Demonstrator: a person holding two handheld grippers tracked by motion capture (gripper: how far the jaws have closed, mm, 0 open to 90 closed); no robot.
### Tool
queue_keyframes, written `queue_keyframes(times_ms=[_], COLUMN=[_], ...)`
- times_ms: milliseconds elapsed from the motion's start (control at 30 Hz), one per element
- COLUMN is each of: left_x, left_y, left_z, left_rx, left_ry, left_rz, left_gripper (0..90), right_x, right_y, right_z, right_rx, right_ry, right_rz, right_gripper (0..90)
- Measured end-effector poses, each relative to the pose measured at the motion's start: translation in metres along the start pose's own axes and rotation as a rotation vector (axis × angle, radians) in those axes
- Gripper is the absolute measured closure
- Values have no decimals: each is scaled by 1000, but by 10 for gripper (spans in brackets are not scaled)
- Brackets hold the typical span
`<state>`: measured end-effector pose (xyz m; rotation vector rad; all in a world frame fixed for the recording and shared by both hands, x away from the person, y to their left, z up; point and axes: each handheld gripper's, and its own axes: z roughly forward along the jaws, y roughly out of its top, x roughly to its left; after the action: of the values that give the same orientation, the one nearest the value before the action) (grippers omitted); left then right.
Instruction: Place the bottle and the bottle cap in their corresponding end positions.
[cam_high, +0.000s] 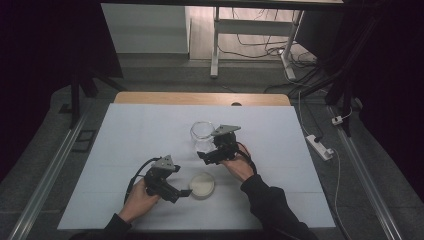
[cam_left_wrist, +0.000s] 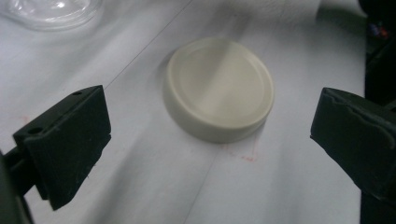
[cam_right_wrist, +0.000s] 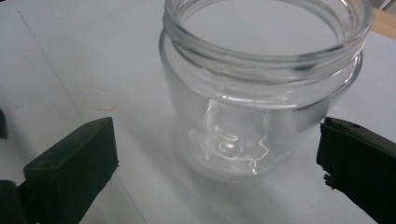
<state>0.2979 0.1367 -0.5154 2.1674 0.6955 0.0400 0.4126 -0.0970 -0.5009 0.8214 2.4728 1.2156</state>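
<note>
On the white table (cam_high: 125, 150), the left gripper (cam_high: 186, 193) gapes wide beside the cream lid (cam_high: 202, 184), lying flat. The right gripper (cam_high: 201, 158), equally spread, flanks the upright glass jar (cam_high: 202, 134), whose base is hard to make out from above.

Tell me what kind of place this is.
Probably a lab or recording workspace: a white-covered table under a fixed camera, loose cables on the floor, a power strip, and dark framing at the sides.
</note>
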Motion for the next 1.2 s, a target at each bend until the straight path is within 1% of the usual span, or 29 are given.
queue_keyframes(times_ms=[167,333,533,700,833,1100,1200], left_x=[-1,-1,-2,-3,-4,-7,-9], left_y=[-2,-5,-9,-13,-15,-20,-21], left_z=[-4,-9,-16,-20,-24,-33,-36], left_rx=[6,1,-2,4,-1,-3,2], left_ry=[7,14,23,28,35,43,53], left_rz=[4,2,-1,0,0,-3,1], left_gripper=[0,0,0,0,0,0,0], right_x=[4,10,15,19,22,26,27], right_y=[-1,-4,-7,-10,-12,-17,-19], right_z=[-6,-11,-18,-24,-30,-42,-48], right_rx=[4,18,20,18,16,6,0], right_ry=[13,29,43,58,62,75,75], right_rz=[14,11,7,12,2,9,9], right_gripper=[0,0,0,0,0,0,0])
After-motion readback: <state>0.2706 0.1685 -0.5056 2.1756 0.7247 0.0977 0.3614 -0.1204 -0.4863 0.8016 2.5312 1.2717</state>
